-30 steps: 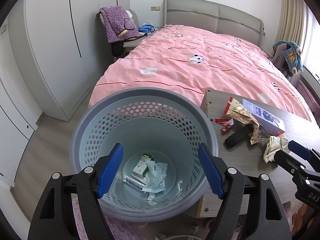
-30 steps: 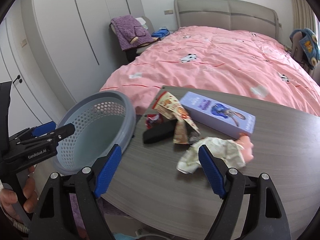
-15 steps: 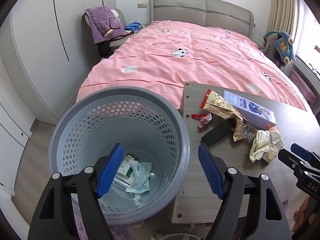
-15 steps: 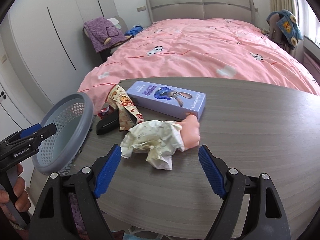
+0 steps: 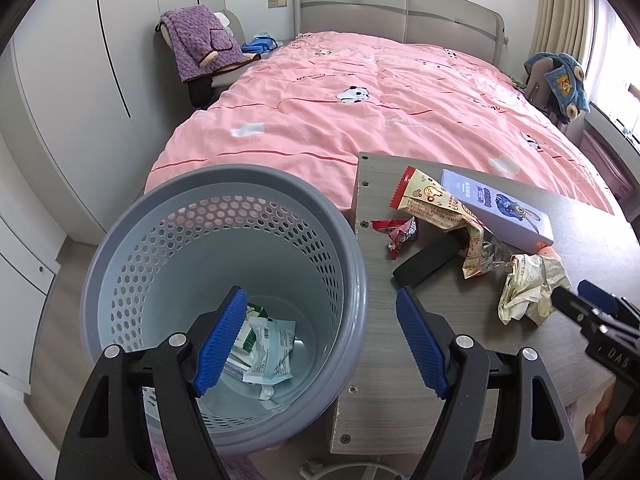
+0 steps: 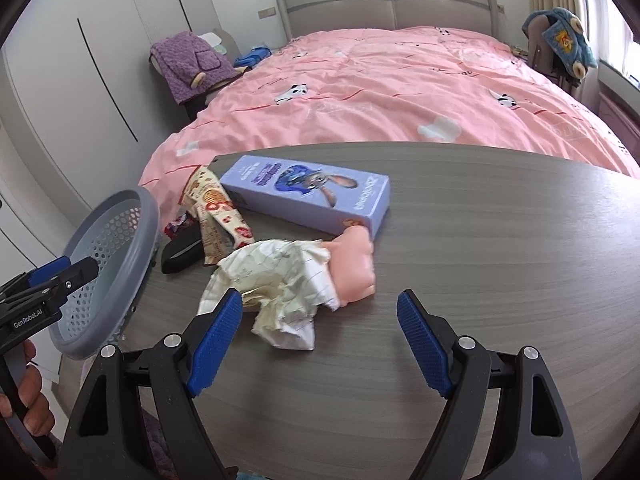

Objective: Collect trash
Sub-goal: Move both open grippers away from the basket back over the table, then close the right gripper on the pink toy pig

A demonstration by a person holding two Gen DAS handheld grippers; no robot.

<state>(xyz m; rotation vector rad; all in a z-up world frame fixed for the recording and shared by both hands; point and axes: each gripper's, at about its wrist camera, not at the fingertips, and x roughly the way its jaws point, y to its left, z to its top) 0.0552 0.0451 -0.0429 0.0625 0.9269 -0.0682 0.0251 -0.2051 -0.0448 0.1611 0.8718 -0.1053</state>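
A crumpled cream paper (image 6: 280, 280) is seen lying on the grey wooden table (image 6: 500, 248), its long axis running from the near left toward the far right, where it is pressed against a pink rubbery toy (image 6: 354, 258). The paper is creased and faintly printed, with ragged folds spread at the near end. Just behind it a lilac cartoon box (image 6: 312, 196) is laid flat, and to the left a patterned snack wrapper (image 5: 436, 206), a small red wrapper (image 5: 400, 232) and a black bar (image 5: 426, 260) are scattered. The right gripper (image 6: 320, 334) is held over the paper with its jaws spread wide and nothing gripped. Beside the table's edge stands a grey perforated bin (image 5: 352, 256) holding a few wrappers (image 5: 268, 348); above it the left gripper (image 5: 320, 336) is held wide apart, empty.
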